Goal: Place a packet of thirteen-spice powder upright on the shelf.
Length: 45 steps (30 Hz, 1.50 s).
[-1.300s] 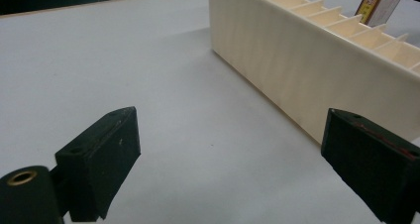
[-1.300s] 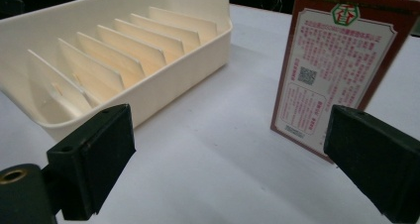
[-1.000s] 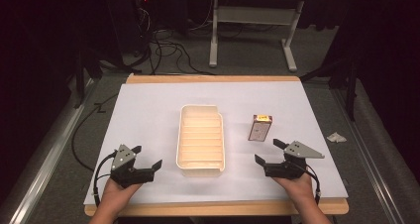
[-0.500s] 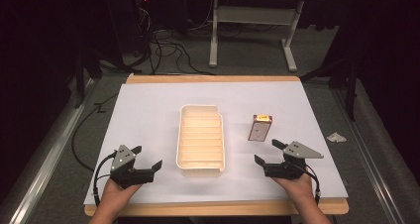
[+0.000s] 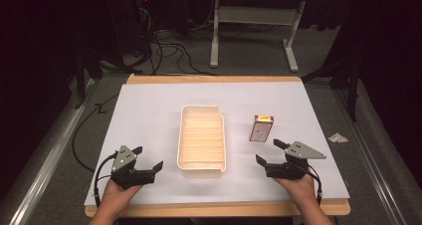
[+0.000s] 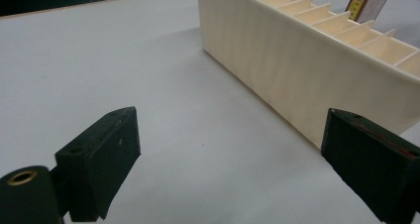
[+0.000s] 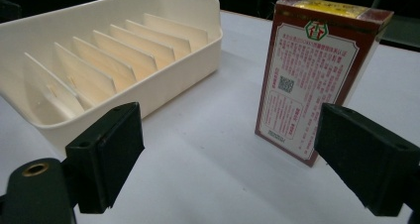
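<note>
A cream plastic tray [image 5: 201, 160] with several slotted dividers lies in the middle of the white table sheet. A small red-and-white box [image 5: 261, 128] with a yellow top stands upright to its right. My left gripper [image 5: 148, 160] rests open near the front edge, left of the tray, nothing between its jaws. My right gripper [image 5: 269, 152] is open too, just in front of the box. In the right gripper view the box [image 7: 312, 80] stands ahead, right of centre, with the tray [image 7: 163, 87] to its left. The left gripper view has the tray's side wall [image 6: 292, 70] ahead on the right.
The wooden table edge [image 5: 214, 208] runs along the front. A crumpled scrap of paper [image 5: 338, 138] lies on the floor to the right. Cables [image 5: 164, 46] and a desk frame [image 5: 254, 16] stand behind the table. White sheet spreads around the tray.
</note>
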{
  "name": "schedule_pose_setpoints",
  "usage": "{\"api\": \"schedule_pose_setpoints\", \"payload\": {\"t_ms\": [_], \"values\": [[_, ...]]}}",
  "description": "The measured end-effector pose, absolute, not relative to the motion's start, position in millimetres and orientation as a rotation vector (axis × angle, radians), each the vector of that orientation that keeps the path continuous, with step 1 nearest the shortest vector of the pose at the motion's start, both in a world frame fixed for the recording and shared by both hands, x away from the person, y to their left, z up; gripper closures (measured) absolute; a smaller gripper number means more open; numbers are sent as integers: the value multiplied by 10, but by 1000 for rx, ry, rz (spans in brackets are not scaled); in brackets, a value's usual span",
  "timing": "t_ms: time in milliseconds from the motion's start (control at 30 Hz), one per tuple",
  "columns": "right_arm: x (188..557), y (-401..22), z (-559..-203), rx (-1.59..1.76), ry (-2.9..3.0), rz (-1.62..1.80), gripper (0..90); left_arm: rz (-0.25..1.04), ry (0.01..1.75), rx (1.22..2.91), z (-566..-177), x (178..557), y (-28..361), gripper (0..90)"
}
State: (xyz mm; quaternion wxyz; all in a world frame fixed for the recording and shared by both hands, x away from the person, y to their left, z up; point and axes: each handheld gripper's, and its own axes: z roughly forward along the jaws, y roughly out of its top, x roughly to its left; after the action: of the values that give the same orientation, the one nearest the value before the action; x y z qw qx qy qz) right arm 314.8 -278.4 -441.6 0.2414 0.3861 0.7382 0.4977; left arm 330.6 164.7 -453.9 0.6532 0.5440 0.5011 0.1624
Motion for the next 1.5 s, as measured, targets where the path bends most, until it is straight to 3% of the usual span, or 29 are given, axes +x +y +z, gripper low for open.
{"api": "schedule_pose_setpoints", "payload": {"t_ms": [1500], "values": [[3865, -2834, -4149, 1174, 1900, 1303, 69, 372, 1133, 1240, -4545, 3315, 1680, 88]]}}
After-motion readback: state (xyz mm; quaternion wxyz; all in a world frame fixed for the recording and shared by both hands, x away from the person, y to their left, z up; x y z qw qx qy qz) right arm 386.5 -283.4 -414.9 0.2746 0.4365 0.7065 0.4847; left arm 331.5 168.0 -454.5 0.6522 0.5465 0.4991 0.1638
